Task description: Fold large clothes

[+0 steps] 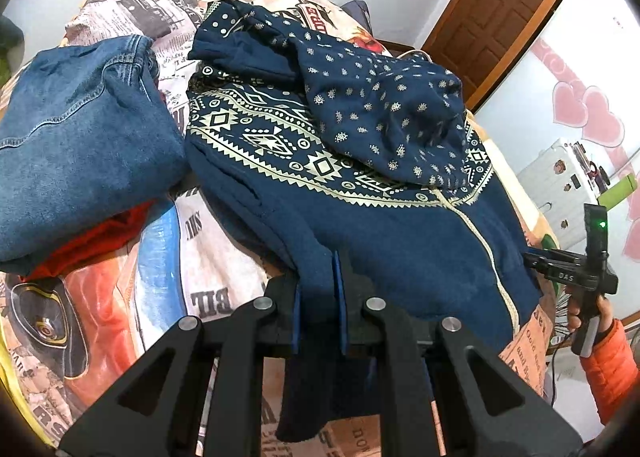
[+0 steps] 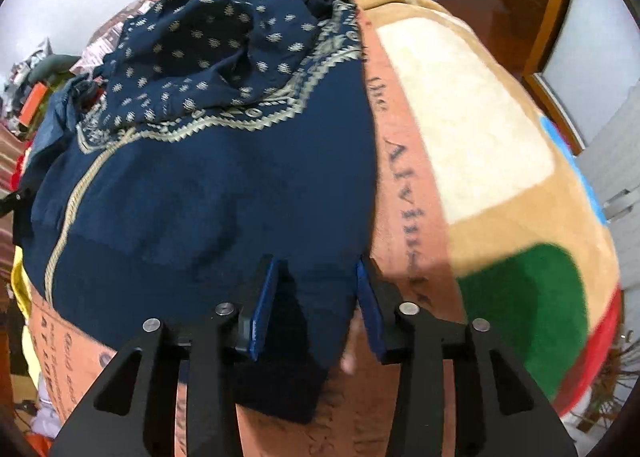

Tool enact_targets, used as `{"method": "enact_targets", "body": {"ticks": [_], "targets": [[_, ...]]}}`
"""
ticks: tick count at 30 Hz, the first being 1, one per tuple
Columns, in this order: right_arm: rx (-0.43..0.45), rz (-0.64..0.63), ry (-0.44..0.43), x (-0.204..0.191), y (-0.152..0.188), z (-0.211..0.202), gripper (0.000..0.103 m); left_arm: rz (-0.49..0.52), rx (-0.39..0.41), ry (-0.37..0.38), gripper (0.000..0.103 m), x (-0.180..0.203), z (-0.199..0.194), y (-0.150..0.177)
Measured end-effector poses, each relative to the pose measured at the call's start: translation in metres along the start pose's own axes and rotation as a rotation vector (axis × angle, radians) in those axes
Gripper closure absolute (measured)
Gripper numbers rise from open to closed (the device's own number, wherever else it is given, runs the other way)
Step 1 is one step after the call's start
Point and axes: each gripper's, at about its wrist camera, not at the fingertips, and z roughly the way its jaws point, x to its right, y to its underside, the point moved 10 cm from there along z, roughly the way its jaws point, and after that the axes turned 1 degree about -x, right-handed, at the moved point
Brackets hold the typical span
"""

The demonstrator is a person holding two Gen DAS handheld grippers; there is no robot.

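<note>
A navy zip hoodie (image 1: 400, 241) with a cream geometric chest band lies spread on the bed. Its dotted hood (image 1: 380, 109) is flopped over the chest. In the left wrist view my left gripper (image 1: 317, 271) is at the near hem, shut on a fold of the hoodie that hangs down between its blue pads. In the right wrist view my right gripper (image 2: 318, 271) stands open over the other hem corner of the hoodie (image 2: 208, 197). Navy cloth lies loose between the two pads, which do not press on it.
Folded blue jeans (image 1: 80, 145) rest on a red garment (image 1: 100, 245) at the left. A printed blanket (image 2: 480, 129) covers the bed, whose edge falls away at the right. A hand in an orange sleeve (image 1: 604, 349) is at the far right. A brown door (image 1: 500, 9) stands behind.
</note>
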Motion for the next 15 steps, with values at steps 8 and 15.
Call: {"method": "enact_targets", "body": {"ticks": [8,15], "targets": [[0.048,0.021,-0.054,-0.006,-0.018,0.003,0.093,0.006,0.024,0.008,0.090,0.004,-0.010,-0.012],[0.218,-0.075,-0.083,-0.036,-0.078,-0.046,0.095,0.002,0.119,0.056,0.092,0.010,-0.031,-0.060]]}}
